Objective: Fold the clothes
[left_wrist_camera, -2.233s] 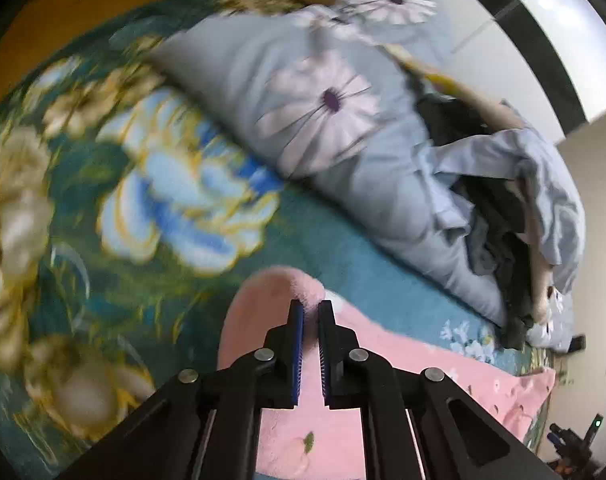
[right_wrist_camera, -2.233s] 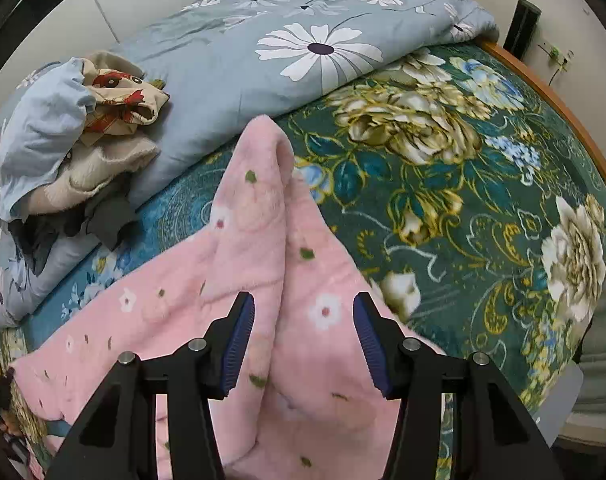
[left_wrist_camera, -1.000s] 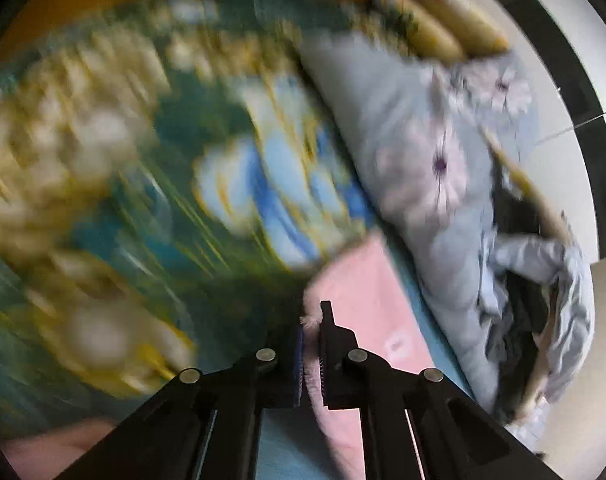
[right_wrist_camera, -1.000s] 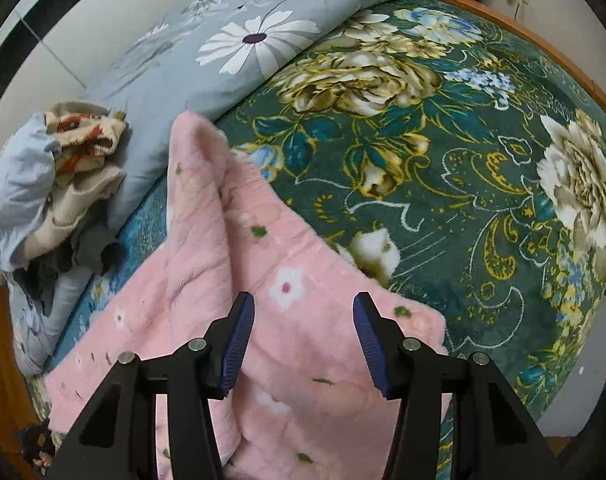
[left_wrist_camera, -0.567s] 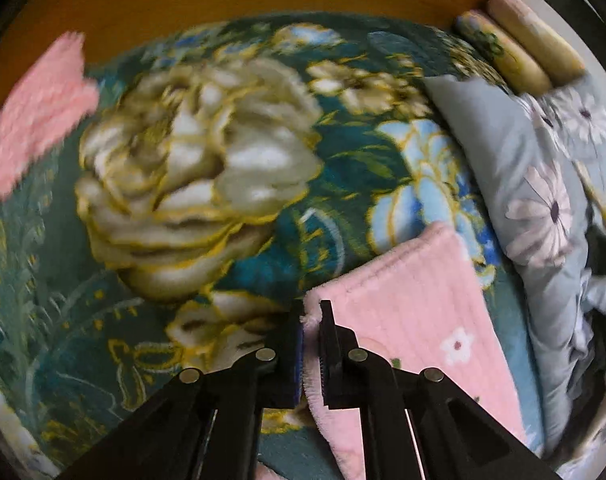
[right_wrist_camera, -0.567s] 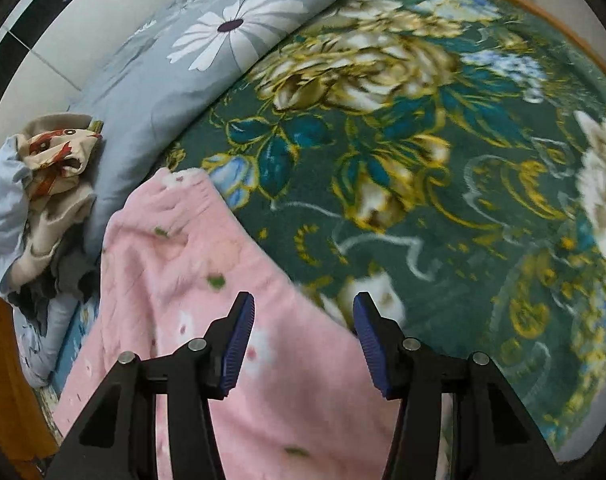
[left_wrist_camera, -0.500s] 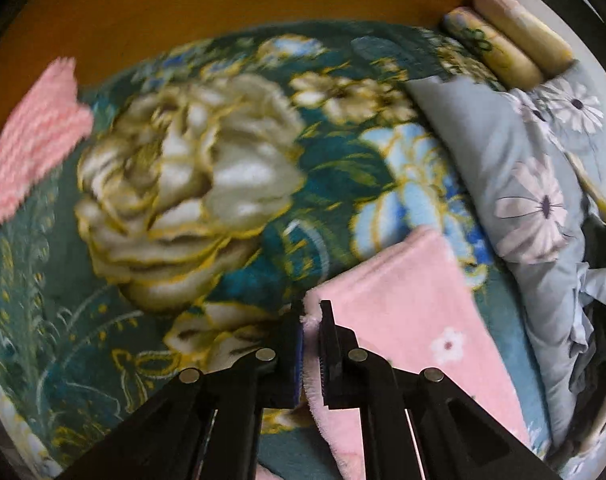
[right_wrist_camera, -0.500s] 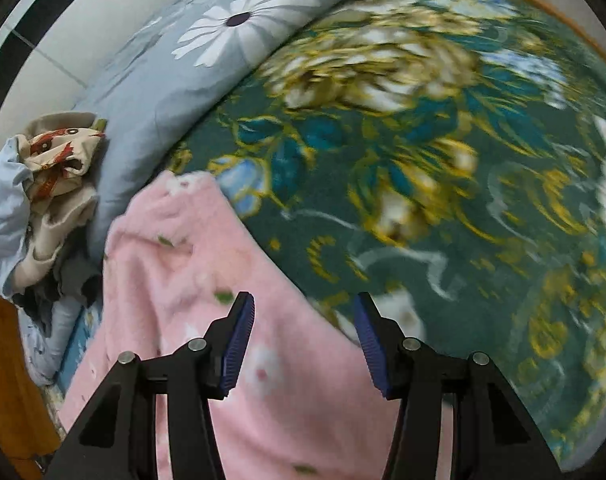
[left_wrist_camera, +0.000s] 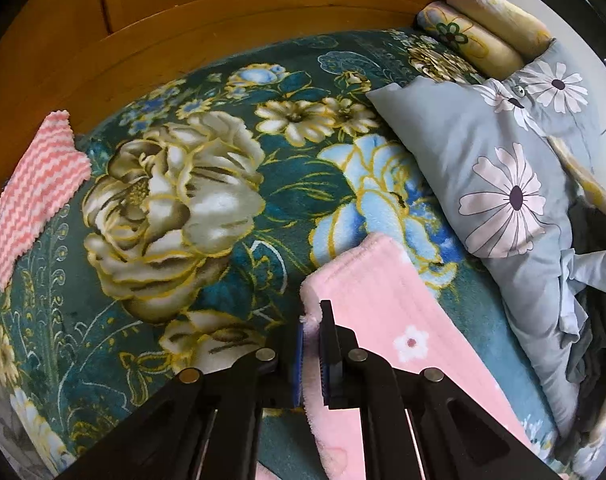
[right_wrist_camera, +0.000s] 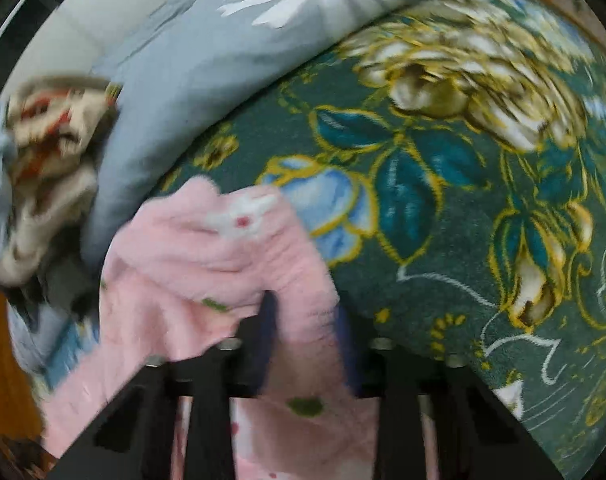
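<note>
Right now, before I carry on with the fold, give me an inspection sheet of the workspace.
Surface: bed with green floral blanket, wooden frame behind.
Job's things: pink fleece garment lying on the blanket, one corner pinched.
Clutter: grey daisy duvet; heap of mixed clothes; pink zigzag cloth at the bed's edge; two rolled pillows.
Grippers: left claw shut on the garment's corner; right claw straddles a pink fold, view blurred, closure unclear.
Cables: nothing seen.
Surroundings: pale wall beyond the duvet.

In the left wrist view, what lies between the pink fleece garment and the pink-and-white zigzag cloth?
Only the green floral blanket lies between the pink fleece garment and the zigzag cloth; nothing rests on that stretch in the left wrist view.
</note>
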`<state>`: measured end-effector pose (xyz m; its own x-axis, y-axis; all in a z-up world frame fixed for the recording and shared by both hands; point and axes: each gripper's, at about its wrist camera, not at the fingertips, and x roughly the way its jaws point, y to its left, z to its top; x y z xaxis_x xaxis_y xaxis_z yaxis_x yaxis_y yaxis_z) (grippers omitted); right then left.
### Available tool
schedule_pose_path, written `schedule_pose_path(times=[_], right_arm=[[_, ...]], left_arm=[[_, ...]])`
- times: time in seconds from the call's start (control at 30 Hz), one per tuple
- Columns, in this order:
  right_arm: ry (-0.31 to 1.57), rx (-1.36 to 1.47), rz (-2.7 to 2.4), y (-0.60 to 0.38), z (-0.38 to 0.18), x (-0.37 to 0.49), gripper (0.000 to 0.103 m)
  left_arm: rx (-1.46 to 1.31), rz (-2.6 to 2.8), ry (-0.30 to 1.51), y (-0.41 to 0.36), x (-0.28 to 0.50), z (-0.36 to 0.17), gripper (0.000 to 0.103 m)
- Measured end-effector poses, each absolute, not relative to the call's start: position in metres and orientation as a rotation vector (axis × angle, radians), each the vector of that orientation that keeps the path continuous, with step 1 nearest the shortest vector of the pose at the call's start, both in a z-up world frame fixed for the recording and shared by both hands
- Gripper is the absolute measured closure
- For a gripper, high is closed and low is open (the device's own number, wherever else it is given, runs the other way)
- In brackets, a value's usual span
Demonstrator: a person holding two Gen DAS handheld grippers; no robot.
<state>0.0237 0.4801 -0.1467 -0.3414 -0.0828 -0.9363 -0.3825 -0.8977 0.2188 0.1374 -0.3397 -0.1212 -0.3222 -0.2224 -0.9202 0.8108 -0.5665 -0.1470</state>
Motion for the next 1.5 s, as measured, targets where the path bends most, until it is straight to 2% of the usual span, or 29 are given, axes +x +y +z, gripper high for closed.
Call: schedule_pose_path(times=[0.07, 0.1, 0.23, 0.27, 0.33, 0.37, 0.43, 0.53, 0.6, 0.7, 0.9, 1.07, 1.2, 1.43, 1.47, 1.5], right_arm=[[0.495, -1.616, 2.348, 0.483, -0.134, 0.023, 0.087], [0.502, -1.58, 2.319, 0.491, -0.13, 0.023, 0.088], [0.698, -1.575, 2.263, 0.515, -0.128, 0.026, 0.085], [0.713, -1.591, 2.264, 0.515, -0.127, 0.026, 0.078], [0.793, -1.621, 2.284, 0.517, -0.12, 0.026, 0.07], [0.839, -1.605, 2.305, 0.521, -0.11, 0.029, 0.063], [0.907, -1.525, 2.357, 0.533, -0.082, 0.042, 0.058], [1.004, -1.366, 2.419, 0.553, -0.043, 0.084, 0.055], [1.067, -1.299, 2.427, 0.564, -0.034, 0.121, 0.051], [1.12, -1.284, 2.348, 0.572, -0.055, 0.196, 0.05], [1.285, -1.361, 2.053, 0.571, -0.131, 0.315, 0.049], [1.472, -1.28, 2.064, 0.558, -0.148, 0.333, 0.046], [1.544, -1.241, 2.094, 0.55, -0.152, 0.323, 0.046], [1.6, -1.213, 2.038, 0.536, -0.167, 0.315, 0.045], [1.625, -1.19, 2.014, 0.536, -0.171, 0.317, 0.045], [1.651, -1.165, 1.999, 0.536, -0.173, 0.319, 0.045]], left_arm=[[1.217, -1.95, 0.807, -0.339, 0.137, -0.118, 0.096], [1.216, -1.951, 0.808, -0.34, 0.137, -0.118, 0.096], [1.266, -1.917, 0.832, -0.343, 0.132, -0.13, 0.096], [1.284, -1.901, 0.846, -0.345, 0.13, -0.134, 0.094], [1.309, -1.887, 0.901, -0.348, 0.127, -0.138, 0.093], [1.313, -1.892, 0.94, -0.35, 0.125, -0.137, 0.093], [1.324, -1.92, 1.012, -0.352, 0.124, -0.13, 0.09], [1.311, -2.002, 1.067, -0.354, 0.134, -0.112, 0.076], [1.273, -2.068, 1.109, -0.353, 0.158, -0.098, 0.06], [1.243, -2.091, 1.121, -0.354, 0.207, -0.093, 0.054], [1.295, -1.966, 1.163, -0.347, 0.322, -0.129, 0.053], [1.317, -1.895, 1.277, -0.332, 0.387, -0.168, 0.05], [1.297, -1.905, 1.353, -0.316, 0.397, -0.187, 0.05], [1.287, -1.981, 1.294, -0.297, 0.381, -0.191, 0.052], [1.278, -1.982, 1.299, -0.297, 0.381, -0.192, 0.054], [1.266, -1.984, 1.316, -0.298, 0.383, -0.193, 0.06]])
